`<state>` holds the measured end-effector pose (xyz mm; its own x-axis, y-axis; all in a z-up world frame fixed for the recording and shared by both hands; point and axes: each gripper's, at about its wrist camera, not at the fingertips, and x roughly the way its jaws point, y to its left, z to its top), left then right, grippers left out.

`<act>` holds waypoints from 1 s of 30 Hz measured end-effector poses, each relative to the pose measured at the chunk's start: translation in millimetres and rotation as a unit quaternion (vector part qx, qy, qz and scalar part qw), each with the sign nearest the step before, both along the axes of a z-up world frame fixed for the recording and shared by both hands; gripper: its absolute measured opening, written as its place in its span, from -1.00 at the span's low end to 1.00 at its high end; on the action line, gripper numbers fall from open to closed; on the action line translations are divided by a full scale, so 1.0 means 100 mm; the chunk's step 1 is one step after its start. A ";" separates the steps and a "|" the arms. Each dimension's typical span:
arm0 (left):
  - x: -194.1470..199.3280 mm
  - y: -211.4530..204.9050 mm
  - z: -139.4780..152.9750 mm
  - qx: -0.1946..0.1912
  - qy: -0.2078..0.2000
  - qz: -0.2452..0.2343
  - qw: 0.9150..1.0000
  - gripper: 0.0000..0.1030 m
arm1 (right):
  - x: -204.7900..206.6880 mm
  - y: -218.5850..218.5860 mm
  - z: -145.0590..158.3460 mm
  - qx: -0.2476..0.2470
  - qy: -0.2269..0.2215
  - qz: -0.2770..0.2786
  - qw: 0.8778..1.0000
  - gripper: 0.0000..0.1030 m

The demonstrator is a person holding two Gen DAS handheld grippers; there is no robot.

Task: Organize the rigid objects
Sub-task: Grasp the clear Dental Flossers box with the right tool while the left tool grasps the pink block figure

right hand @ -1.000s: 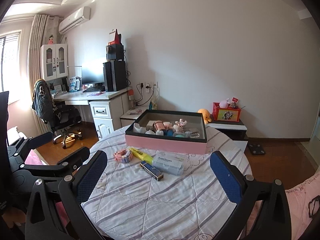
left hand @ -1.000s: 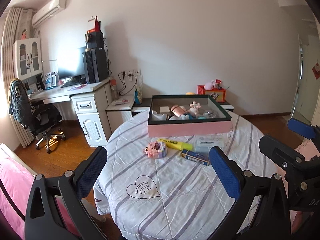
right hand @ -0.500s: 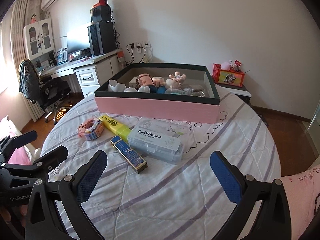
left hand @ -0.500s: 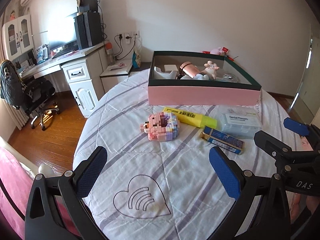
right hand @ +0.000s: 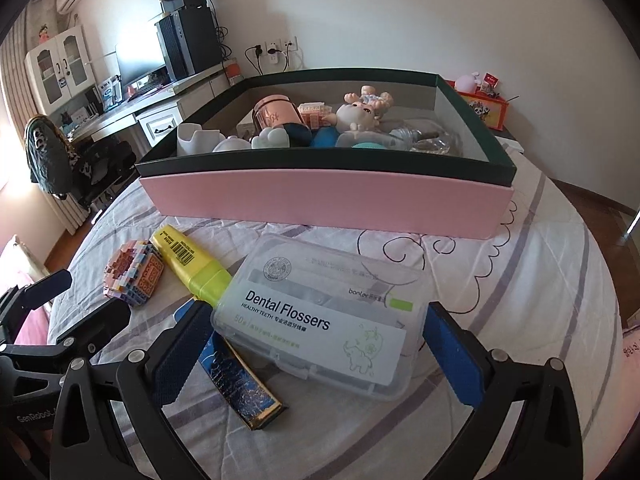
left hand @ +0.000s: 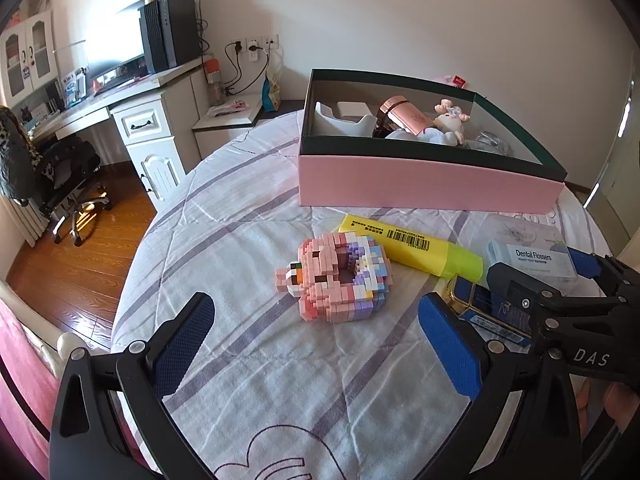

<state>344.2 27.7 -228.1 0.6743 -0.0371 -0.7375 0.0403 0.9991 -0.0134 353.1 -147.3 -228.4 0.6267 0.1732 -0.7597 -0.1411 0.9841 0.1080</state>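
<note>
A pink block toy (left hand: 336, 280) lies on the round table, just beyond my open, empty left gripper (left hand: 316, 340). A yellow highlighter (left hand: 412, 250), a blue and gold box (right hand: 240, 384) and a clear Dental Flossers case (right hand: 328, 316) lie beside it. My right gripper (right hand: 320, 354) is open, its fingers on either side of the flossers case without touching it. The pink box with a dark rim (right hand: 328, 200) stands behind and holds a doll, a pink jar and other items. The right gripper also shows in the left wrist view (left hand: 544, 276).
The table wears a white striped cloth (left hand: 248, 248) and drops off to wooden floor (left hand: 80, 264) on the left. A desk (left hand: 132, 100) and office chair (left hand: 48, 172) stand by the far wall. A pink bed edge (left hand: 20, 360) lies at lower left.
Both grippers have moved forward and down toward the table. The left one now faces the block toy; the right one's fingers now flank the flossers case. Both stay open.
</note>
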 end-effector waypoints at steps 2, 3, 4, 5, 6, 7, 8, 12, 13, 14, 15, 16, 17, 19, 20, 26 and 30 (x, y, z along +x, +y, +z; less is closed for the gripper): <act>0.05 0.00 -0.01 -0.007 0.002 -0.003 1.000 1.00 | 0.04 -0.02 -0.02 0.003 0.004 -0.002 1.000 1.00; 0.07 0.00 -0.01 -0.010 0.004 -0.004 1.000 1.00 | 0.05 -0.04 -0.02 0.005 0.005 -0.001 1.000 1.00; 0.09 0.00 -0.02 -0.010 0.008 -0.003 1.000 1.00 | 0.06 -0.05 -0.02 0.006 0.005 0.001 1.000 1.00; 0.11 0.00 -0.04 -0.009 0.009 -0.002 1.000 1.00 | 0.07 -0.07 -0.03 0.008 0.008 0.003 1.000 1.00; 0.14 0.00 -0.05 -0.006 0.012 0.001 1.000 1.00 | 0.08 -0.09 -0.03 0.012 0.008 0.006 1.000 1.00; 0.16 0.01 -0.06 -0.005 0.016 0.002 1.000 1.00 | 0.08 -0.10 -0.03 0.015 0.009 0.011 1.000 0.99; 0.18 0.02 -0.07 -0.006 0.018 0.002 1.000 1.00 | 0.07 -0.13 -0.03 0.017 0.009 0.015 1.000 0.99; 0.33 0.04 -0.15 -0.011 0.044 0.013 0.999 1.00 | 0.00 -0.22 -0.01 0.004 0.003 0.008 1.000 0.98; 0.37 0.05 -0.17 -0.013 0.051 0.016 0.998 1.00 | 0.00 -0.25 -0.01 -0.001 0.002 0.004 1.000 0.98; 0.40 0.04 -0.18 -0.012 0.055 0.018 0.998 1.00 | 0.01 -0.28 -0.02 0.000 0.002 0.000 1.000 0.98; 0.42 0.03 -0.19 -0.008 0.056 0.020 0.998 1.00 | 0.01 -0.30 -0.02 0.003 0.002 -0.004 1.000 0.98; 0.45 0.02 -0.18 -0.004 0.053 0.021 0.998 1.00 | 0.02 -0.30 -0.03 0.004 0.004 -0.005 1.000 0.98; 0.48 0.00 -0.19 -0.003 0.054 0.022 0.998 0.99 | 0.02 -0.28 -0.02 0.001 0.003 -0.005 1.000 0.98; 0.51 -0.03 -0.19 0.004 0.052 0.021 0.998 0.86 | 0.04 -0.27 -0.02 -0.005 0.002 -0.007 1.000 0.98; 0.51 -0.04 -0.18 0.002 0.048 0.017 0.999 0.65 | 0.05 -0.26 -0.03 -0.008 0.006 -0.008 1.000 0.99; 0.44 -0.08 -0.15 0.003 0.033 0.001 0.999 0.34 | 0.14 -0.25 -0.08 -0.008 0.020 -0.008 1.000 0.99; 0.25 -0.10 -0.03 0.007 -0.003 -0.002 1.000 0.34 | 0.10 -0.23 -0.05 -0.004 0.010 0.002 1.000 0.97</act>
